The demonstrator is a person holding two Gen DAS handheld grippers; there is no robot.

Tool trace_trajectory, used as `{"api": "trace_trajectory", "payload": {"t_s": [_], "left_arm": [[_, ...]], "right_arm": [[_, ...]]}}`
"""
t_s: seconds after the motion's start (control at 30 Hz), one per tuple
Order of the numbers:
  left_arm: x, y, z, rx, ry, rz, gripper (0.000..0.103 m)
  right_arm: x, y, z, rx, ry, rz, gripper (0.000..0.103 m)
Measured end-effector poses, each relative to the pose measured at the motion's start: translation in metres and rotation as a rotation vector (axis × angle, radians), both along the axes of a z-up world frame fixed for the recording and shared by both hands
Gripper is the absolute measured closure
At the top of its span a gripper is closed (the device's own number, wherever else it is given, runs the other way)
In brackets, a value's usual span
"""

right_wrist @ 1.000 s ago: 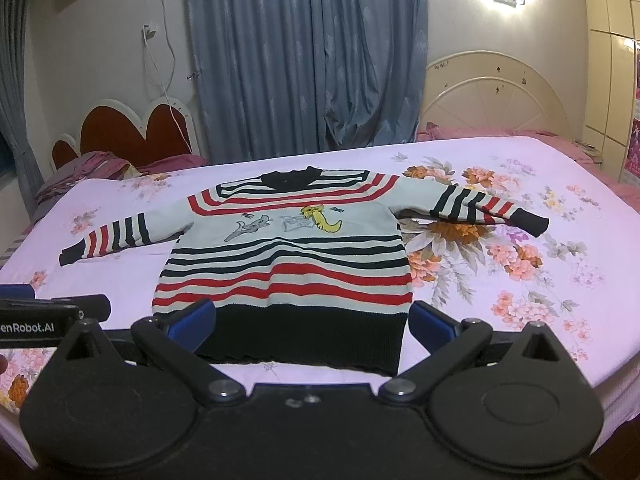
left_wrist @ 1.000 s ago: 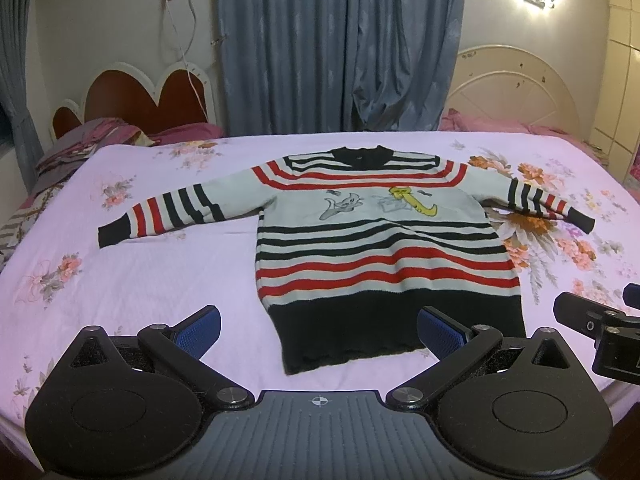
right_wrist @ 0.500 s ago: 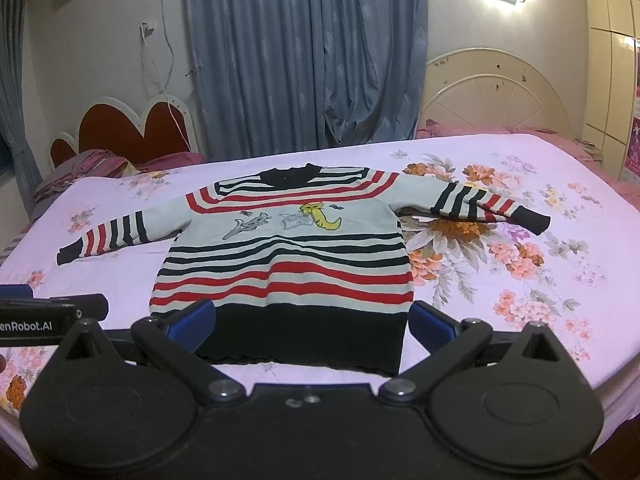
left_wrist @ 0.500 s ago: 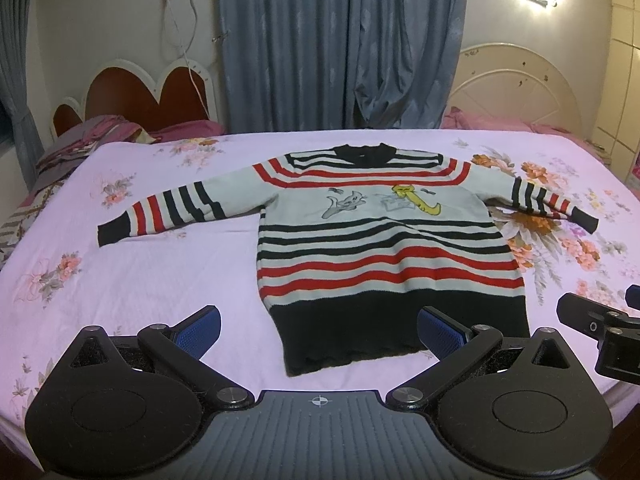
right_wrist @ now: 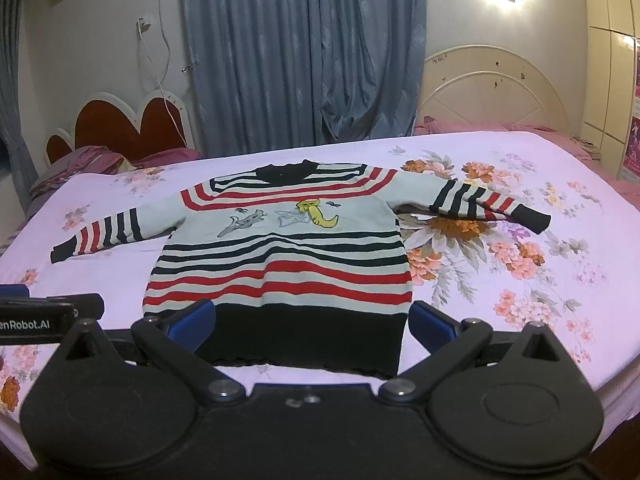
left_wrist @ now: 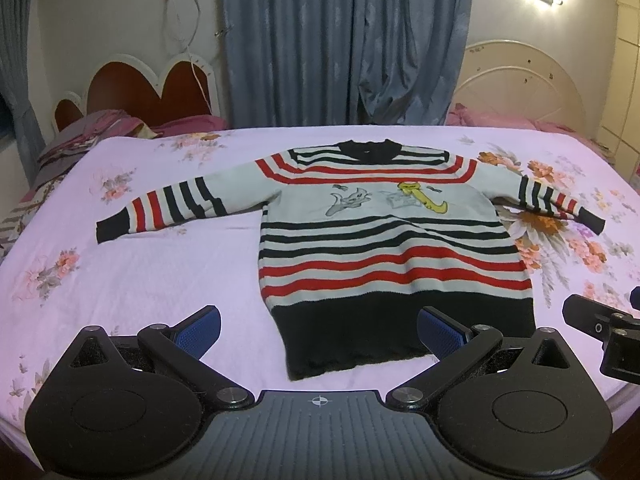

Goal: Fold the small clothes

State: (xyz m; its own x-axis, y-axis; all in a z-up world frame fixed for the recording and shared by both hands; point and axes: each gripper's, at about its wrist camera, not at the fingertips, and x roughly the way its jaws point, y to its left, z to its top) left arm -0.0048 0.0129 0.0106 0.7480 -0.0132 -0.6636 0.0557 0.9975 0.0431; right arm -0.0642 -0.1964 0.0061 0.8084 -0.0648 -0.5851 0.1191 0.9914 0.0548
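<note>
A small striped sweater (left_wrist: 384, 248) in white, red and black lies flat on the bed, face up, both sleeves spread out, black hem nearest me. It also shows in the right wrist view (right_wrist: 288, 256). My left gripper (left_wrist: 318, 330) is open and empty, held just before the hem's left part. My right gripper (right_wrist: 312, 320) is open and empty, held before the middle of the hem. The right gripper's tip shows at the right edge of the left wrist view (left_wrist: 600, 328).
The bed (left_wrist: 120, 280) has a pink floral sheet. Heart-shaped headboard (left_wrist: 148, 88) and pillows stand at the far left, a cream headboard (left_wrist: 520, 84) at the far right, blue curtains (left_wrist: 340, 40) behind. The bed's near edge runs under both grippers.
Both views have shifted slightly; the sweater sits a little lower and nearer in the frames. The sweater itself has not moved and both grippers stay open.
</note>
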Motion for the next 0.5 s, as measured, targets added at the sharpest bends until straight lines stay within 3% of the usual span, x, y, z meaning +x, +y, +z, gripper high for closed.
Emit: {"api": "trace_trajectory", "payload": {"t_s": [0.5], "left_arm": [[0.05, -0.004, -0.015, -0.01, 0.025, 0.026, 0.0]], "right_arm": [[0.037, -0.026, -0.01, -0.022, 0.022, -0.054, 0.001]]}}
